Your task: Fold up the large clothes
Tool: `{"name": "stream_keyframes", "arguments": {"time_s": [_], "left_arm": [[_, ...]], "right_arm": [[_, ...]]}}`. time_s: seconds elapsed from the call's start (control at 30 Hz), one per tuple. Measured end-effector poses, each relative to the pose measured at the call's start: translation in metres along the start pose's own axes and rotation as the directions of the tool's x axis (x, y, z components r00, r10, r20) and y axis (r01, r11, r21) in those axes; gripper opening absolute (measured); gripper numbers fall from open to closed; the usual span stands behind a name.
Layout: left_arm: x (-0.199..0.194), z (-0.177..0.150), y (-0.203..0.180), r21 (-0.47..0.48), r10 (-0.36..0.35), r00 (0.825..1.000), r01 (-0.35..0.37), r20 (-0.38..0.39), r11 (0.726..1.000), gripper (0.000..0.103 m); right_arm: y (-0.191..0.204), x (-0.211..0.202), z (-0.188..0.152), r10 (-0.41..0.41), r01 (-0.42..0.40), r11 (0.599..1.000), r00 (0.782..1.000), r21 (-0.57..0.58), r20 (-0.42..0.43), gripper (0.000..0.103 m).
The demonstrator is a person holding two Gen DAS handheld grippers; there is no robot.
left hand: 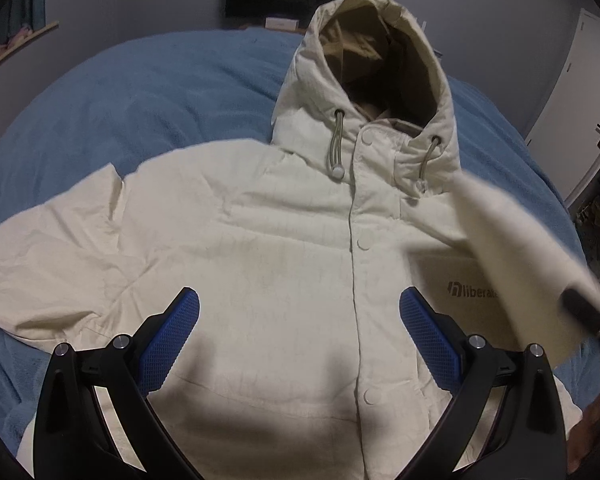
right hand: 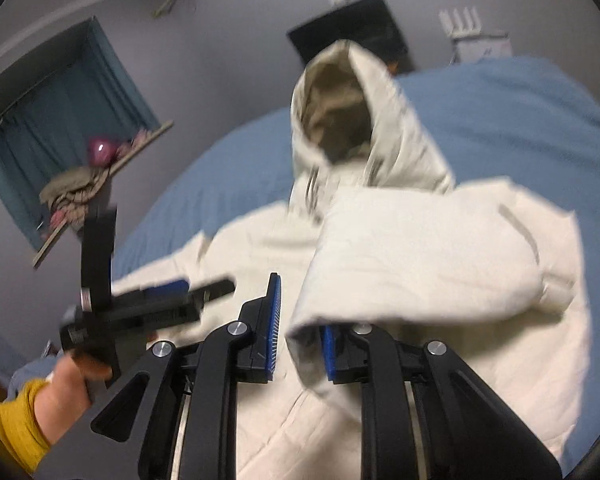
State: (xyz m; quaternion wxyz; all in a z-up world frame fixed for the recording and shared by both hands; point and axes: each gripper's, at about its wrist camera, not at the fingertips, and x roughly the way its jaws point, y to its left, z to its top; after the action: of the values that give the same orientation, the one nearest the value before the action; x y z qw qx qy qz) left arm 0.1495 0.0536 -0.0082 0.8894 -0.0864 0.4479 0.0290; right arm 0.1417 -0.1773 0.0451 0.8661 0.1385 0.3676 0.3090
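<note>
My jacket point(left hand: 284, 240) lies face up on the blue bedspread point(left hand: 120, 92), its long axis running straight away from me, hood point(left hand: 376, 80) at the far end and hem nearest my tools. My right gripper point(right hand: 300, 344) is clamped on the cuff end of the right sleeve point(right hand: 420, 256) — the cloth sits pinched between its blue pads, and the sleeve arches up from the shoulder and crosses over the chest toward the midline. In the left wrist view that same sleeve shows as a blurred pale band point(left hand: 512, 232) slanting in from the right edge, above the printed logo point(left hand: 472, 290). My left gripper point(left hand: 300, 320) hangs just above the lower chest with its jaws wide apart and nothing between them; the snap placket point(left hand: 358, 240) runs up just to the right of its centre. The other sleeve point(left hand: 48, 240) lies spread flat out to the left side, untouched, well apart from my right tool and much nearer my left one. As I judge it, what matters now is that the held sleeve must land across the body's axis, not along it, so I want the cuff laid down near the placket; after that the flat sleeve is my left gripper's to take, since it lies on that side.
</note>
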Motion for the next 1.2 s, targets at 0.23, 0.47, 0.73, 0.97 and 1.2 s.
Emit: {"name": "stream_keyframes", "arguments": {"time_s": [0.23,0.47,0.73,0.97,1.2], "left_arm": [[-0.001,-0.003,0.003,-0.016,-0.06,0.998,0.06,-0.001,0.998,0.097],[-0.016,-0.015,-0.046,0.165,-0.145,0.989,0.14,0.019,0.976,0.097],[-0.007,-0.034,-0.154,0.537,-0.164,0.986,0.147,-0.016,0.831,0.097],[0.022,-0.048,-0.215,0.698,-0.163,0.983,0.174,-0.083,0.694,0.08],[0.041,-0.053,-0.214,0.712,-0.129,0.988,0.149,-0.082,0.686,0.022]], "right_arm": [[-0.017,0.01,-0.019,-0.005,0.019,0.997,0.985,0.079,-0.17,0.071],[-0.039,-0.059,-0.019,-0.221,0.239,0.963,0.966,0.128,-0.137,0.085],[-0.101,-0.106,-0.007,-0.417,0.394,0.868,0.909,0.302,0.013,0.088],[-0.141,-0.094,-0.016,-0.462,0.427,0.82,0.887,0.38,0.0,0.088],[-0.158,-0.091,-0.022,-0.452,0.411,0.803,0.892,0.432,-0.008,0.088]]}}
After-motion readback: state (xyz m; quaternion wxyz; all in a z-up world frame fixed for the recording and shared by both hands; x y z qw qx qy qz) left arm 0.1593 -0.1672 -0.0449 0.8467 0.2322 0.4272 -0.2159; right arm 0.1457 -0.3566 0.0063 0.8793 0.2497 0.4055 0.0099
